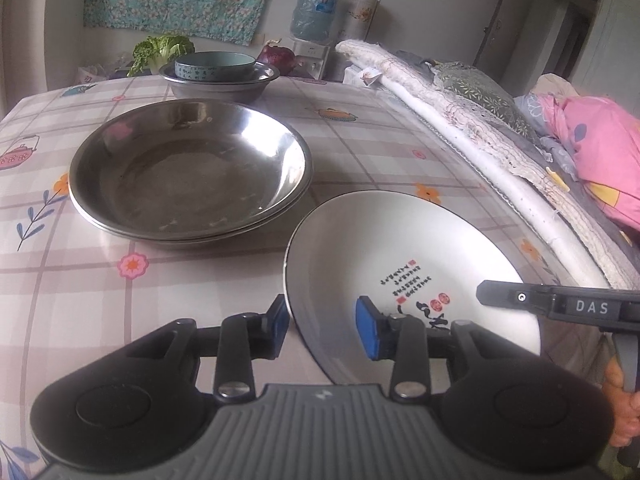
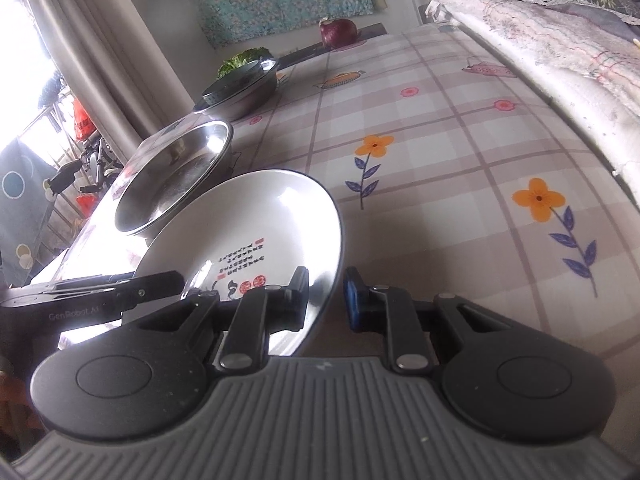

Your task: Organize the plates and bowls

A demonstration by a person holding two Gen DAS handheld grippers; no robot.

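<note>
On the bench, steel plates (image 1: 188,168) stacked left | white plate (image 1: 400,256) beside them, tilted | left gripper (image 1: 324,326) and right gripper (image 2: 326,294) fingers straddle opposite rims, not clamped | risk: glazed rim slipping, plate dropping.

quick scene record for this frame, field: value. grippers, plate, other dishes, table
left gripper: open, its two fingers on either side of the white plate's rim, not clamped
right gripper: open, straddling the opposite rim
white plate: printed with black characters and red seals, tilted, nearest both grippers
steel plates: two nested, beyond the white plate
steel basin: far end, with a teal bowl inside it
table: checked floral tablecloth
background: leafy greens, red onion
</note>
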